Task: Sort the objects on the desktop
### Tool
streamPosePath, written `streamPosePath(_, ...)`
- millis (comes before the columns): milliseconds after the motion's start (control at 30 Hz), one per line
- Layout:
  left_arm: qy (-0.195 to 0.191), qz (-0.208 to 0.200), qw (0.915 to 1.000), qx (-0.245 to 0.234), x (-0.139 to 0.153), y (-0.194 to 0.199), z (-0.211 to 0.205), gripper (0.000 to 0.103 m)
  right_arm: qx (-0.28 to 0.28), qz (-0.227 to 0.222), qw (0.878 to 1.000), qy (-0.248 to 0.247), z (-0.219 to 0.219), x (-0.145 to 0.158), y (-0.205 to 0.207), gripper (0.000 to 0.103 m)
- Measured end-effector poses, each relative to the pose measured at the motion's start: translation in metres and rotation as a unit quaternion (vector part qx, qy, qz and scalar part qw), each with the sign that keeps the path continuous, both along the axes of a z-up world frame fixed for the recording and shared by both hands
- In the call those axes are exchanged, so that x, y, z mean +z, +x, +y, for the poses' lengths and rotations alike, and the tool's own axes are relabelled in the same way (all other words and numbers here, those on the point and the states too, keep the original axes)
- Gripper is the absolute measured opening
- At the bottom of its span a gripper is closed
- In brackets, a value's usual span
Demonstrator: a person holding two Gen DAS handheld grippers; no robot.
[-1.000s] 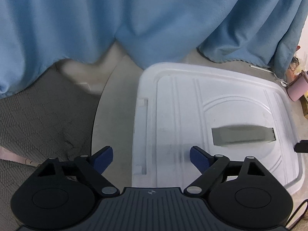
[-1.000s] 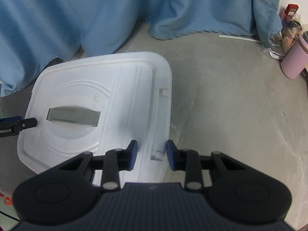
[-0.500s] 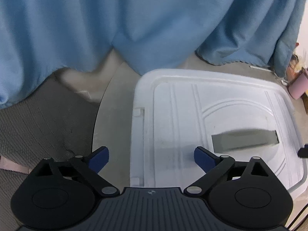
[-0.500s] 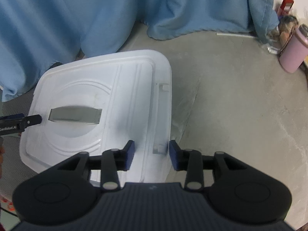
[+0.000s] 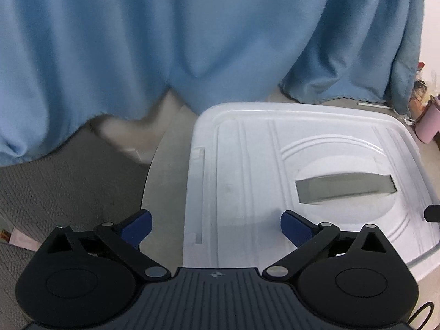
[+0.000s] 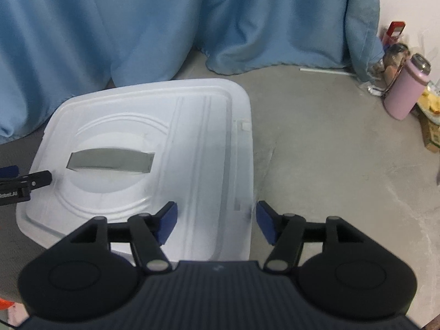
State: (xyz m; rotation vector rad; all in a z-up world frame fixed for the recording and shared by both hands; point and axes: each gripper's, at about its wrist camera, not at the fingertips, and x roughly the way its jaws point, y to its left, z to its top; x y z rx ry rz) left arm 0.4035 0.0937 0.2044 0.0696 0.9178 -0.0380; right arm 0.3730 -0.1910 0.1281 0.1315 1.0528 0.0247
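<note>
**Ana:** Since a second ago the right gripper (image 6: pixel 216 224) has spread its jaws, from a narrow gap to wide enough to straddle the right edge of the white lid (image 6: pixel 143 148); the left gripper (image 5: pixel 216 227) was already wide and has slid a little along the left edge.

**Ben:** So both sets of jaws stand open, holding nothing?

**Ana:** Yes. Each hovers low over its own side of the lid, which sits shut on the storage box (the box body is mostly hidden underneath). The grey handle (image 5: pixel 345 188) lies in the round recess at the middle, between the two grippers.

**Ben:** What could go wrong?

**Ana:** I judge the smooth, sloped rim the main risk: a shallow bite could slip off, and if one side lifts before the other the lid could tilt and jam. The small latch tabs (image 6: pixel 243 125) on the edge could also snag a fingertip.

**Ben:** Room to move?

**Ana:** Nearest the left gripper, the table (image 6: pixel 330 151) ends in a curved edge just beside the box, with grey carpet (image 5: pixel 60 181) below, so little margin there. Rightward the table is bare and broad. Farther back the blue curtain (image 6: pixel 165 22) hangs close behind the box, and a pink bottle (image 6: pixel 405 90) stands with clutter at the far right, well apart.
</note>
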Motion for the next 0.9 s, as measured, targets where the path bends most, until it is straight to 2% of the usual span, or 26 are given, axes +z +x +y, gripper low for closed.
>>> streamPosePath(133, -0.001, -0.021, 0.9998, 0.006, 0.005, -0.021, -0.005, 0.102, 0.001, -0.017, 1.000, 0.005, 0.004, 0.004, -0.012, 0.063)
streamPosePath(300, -0.003, -0.056, 0.9983, 0.019, 0.012, -0.056, -0.013, 0.102, 0.013, -0.058, 0.998, -0.007, 0.014, 0.016, -0.034, 0.065)
streamPosePath(367, -0.004, -0.070, 0.9973, 0.024, 0.015, -0.070, -0.016, 0.102, 0.019, -0.074, 0.997, -0.014, 0.019, 0.018, -0.046, 0.070)
streamPosePath(533, -0.006, -0.104, 0.9939, 0.037, 0.021, -0.104, -0.023, 0.102, 0.032, -0.117, 0.992, -0.030, 0.032, 0.016, -0.085, 0.075)
streamPosePath(633, -0.006, -0.117, 0.9926, 0.032, 0.014, -0.130, -0.030, 0.102, 0.029, -0.136, 0.989, -0.047, 0.039, 0.012, -0.112, 0.077)
streamPosePath(700, 0.008, -0.118, 0.9925, 0.029, 0.006, -0.146, -0.036, 0.102, 0.025, -0.151, 0.987, -0.051, 0.040, 0.007, -0.130, 0.079)
streamPosePath(900, 0.033, -0.143, 0.9888, 0.025, -0.018, -0.199, -0.048, 0.102, 0.017, -0.173, 0.984, -0.040, 0.037, -0.017, -0.175, 0.082)
